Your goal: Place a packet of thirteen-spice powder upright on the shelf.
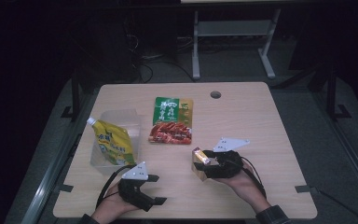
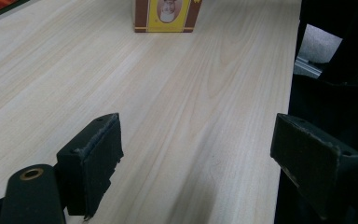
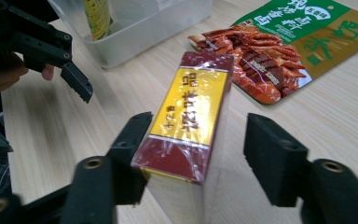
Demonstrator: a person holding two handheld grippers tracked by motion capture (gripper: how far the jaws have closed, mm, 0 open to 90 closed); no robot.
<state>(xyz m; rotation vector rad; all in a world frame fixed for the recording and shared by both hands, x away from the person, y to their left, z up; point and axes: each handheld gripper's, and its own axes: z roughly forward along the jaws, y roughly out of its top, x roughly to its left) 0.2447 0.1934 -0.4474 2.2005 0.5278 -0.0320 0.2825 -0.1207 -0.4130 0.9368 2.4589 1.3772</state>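
A maroon and yellow box [image 3: 191, 112] wrapped in clear film stands upright on the wooden table between the jaws of my right gripper [image 3: 198, 123]. The left jaw lies against the box; a gap shows between the box and the right jaw. From above, the box [image 1: 199, 158] and right gripper [image 1: 205, 164] sit at the table's front right. My left gripper [image 1: 157, 189] rests at the front left, open, with nothing between its jaws [image 2: 196, 144]. The same box [image 2: 165, 14] stands farther off in the left gripper view.
A green and red snack pouch [image 1: 172, 120] lies flat mid-table. At the left, a clear plastic container [image 1: 116, 116] holds a yellow pouch [image 1: 113, 140] with a white cap. A cable hole [image 1: 216, 94] sits near the far edge. Bare wood spreads at the right.
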